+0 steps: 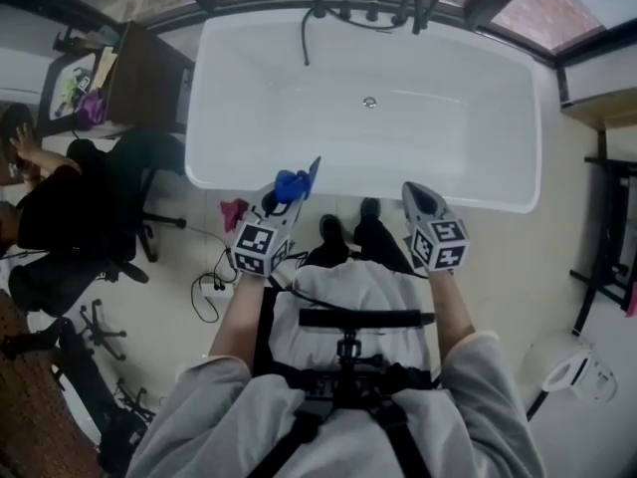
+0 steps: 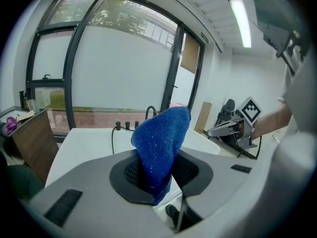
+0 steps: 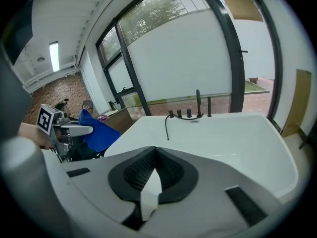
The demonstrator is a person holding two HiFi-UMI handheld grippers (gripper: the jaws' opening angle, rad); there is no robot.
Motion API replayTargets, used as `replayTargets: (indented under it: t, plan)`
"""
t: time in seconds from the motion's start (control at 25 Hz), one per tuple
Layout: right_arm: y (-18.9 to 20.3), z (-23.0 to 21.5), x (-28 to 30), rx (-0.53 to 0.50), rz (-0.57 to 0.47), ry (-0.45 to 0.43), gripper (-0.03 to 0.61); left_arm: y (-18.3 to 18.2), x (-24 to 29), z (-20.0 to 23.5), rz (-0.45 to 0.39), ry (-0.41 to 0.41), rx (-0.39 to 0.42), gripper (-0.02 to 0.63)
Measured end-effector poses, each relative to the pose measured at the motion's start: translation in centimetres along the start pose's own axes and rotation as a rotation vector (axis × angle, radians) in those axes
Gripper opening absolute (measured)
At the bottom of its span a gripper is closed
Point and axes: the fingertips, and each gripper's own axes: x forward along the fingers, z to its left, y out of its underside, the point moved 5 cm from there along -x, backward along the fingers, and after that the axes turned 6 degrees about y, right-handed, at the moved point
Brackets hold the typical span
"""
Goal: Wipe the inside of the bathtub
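Note:
The white bathtub (image 1: 249, 118) lies ahead of me, with a drain (image 1: 369, 102) in its floor and black taps (image 1: 413, 8) on the far rim. My left gripper (image 1: 286, 197) is shut on a blue cloth (image 1: 292, 182), held just short of the tub's near rim. In the left gripper view the blue cloth (image 2: 161, 143) stands up from between the pads, with the tub (image 2: 84, 143) behind it. My right gripper (image 1: 418, 191) hovers at the near rim, shut and empty; in its own view the right gripper (image 3: 151, 175) has its pads together above the tub (image 3: 237, 138).
A person (image 1: 45, 212) sits on an office chair at the left, beside a dark desk (image 1: 144, 73). Cables (image 1: 211, 289) and a pink item (image 1: 233, 210) lie on the floor near my left arm. A black stand (image 1: 607, 227) is at the right. Large windows back the tub.

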Motion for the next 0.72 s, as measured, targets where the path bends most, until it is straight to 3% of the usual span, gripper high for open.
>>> replayTargets:
  t: [0.4, 0.56, 0.72]
  plan:
    - [-1.4, -3.3, -4.3, 0.047, -0.065, 0.039, 0.009, -2.1, -1.1, -2.9, -0.032, -0.020, 0.034, 0.086]
    - [-0.2, -5.7, -5.9, 0.041, -0.070, 0.005, 0.009, -1.5, -0.9, -6.1, -0.009, -0.062, 0.054, 0.086]
    - [0.9, -8.7, -7.7, 0.004, -0.062, -0.023, 0.009, -0.8, -0.7, -10.1, -0.012, -0.115, 0.022, 0.086]
